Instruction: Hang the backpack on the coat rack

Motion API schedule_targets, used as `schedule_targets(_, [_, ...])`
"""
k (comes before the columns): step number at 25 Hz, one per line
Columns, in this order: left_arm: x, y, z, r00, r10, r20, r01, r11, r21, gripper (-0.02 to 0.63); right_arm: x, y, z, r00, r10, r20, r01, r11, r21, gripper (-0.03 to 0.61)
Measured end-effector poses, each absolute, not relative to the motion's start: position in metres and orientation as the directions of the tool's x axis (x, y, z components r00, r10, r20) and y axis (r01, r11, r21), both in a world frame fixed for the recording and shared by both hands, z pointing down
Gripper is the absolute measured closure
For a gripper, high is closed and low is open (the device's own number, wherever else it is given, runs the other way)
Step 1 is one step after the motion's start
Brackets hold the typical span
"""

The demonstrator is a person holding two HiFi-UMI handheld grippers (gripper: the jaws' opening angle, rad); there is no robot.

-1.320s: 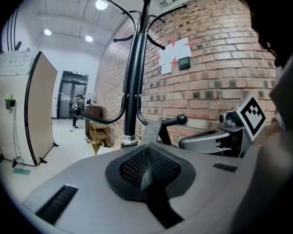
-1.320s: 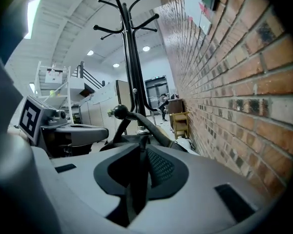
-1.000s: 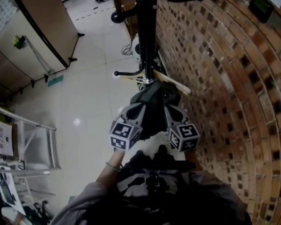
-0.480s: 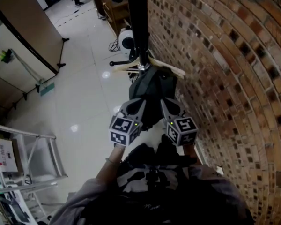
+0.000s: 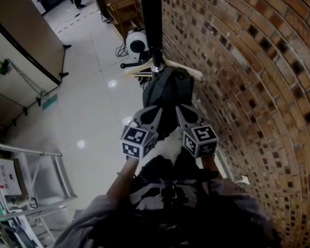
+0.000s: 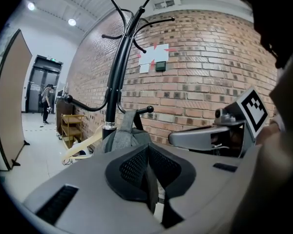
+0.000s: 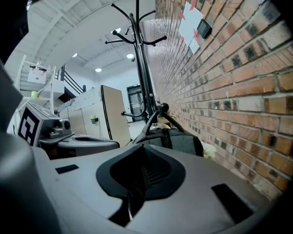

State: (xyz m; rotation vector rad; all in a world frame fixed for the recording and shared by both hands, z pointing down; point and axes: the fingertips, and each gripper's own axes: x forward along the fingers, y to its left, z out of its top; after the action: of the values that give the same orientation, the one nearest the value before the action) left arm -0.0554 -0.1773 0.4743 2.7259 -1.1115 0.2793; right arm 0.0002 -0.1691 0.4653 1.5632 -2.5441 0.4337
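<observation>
**Shut and Empty, Side by Side**

Held together at lower centre of the head view: left gripper (image 5: pixel 155 111) and right gripper (image 5: pixel 180 110), tipped slightly down toward the backpack (image 5: pixel 168 89), jaws pressed together on nothing. Hanging at frame centre on the coat rack (image 5: pixel 151 30), beside the brick wall (image 5: pixel 248 87). Only in the left gripper view: top loop over a ball-tipped hook (image 6: pixel 148 110). Only from the head: a wooden hanger (image 5: pixel 188 70) at the pole.

Brick wall (image 5: pixel 248 87) crowds the right, coat rack (image 5: pixel 152 30) stands ahead (open floor (image 5: pixel 93 118) left).
</observation>
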Motion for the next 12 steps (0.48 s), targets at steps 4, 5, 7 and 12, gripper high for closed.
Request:
schedule_targets(4, [-0.054,-0.167,0.477,0.708,-0.663,0.244,-0.699,-0.706,0.112,0.609,-0.002,-0.159,0.463,-0.458,-0.852,0.253,-0.889,0.427,-0.167,0.565])
schedule_targets(5, [-0.054,-0.164,0.478,0.707,-0.664,0.243,-0.701,-0.704,0.114,0.607,-0.002,-0.156,0.463,-0.460,-0.851,0.254,-0.887,0.430,-0.166,0.565])
schedule_targets(7, [-0.053,-0.160,0.478,0.703,-0.670,0.240,-0.705,-0.699,0.116,0.608,-0.001,-0.151,0.464,-0.466,-0.847,0.256,-0.884,0.437,-0.164,0.565])
schedule_targets(12, [-0.047,-0.148,0.474,0.690,-0.687,0.226,-0.720,-0.685,0.116,0.608,0.002,-0.138,0.461,-0.486,-0.837,0.253,-0.874,0.460,-0.157,0.566])
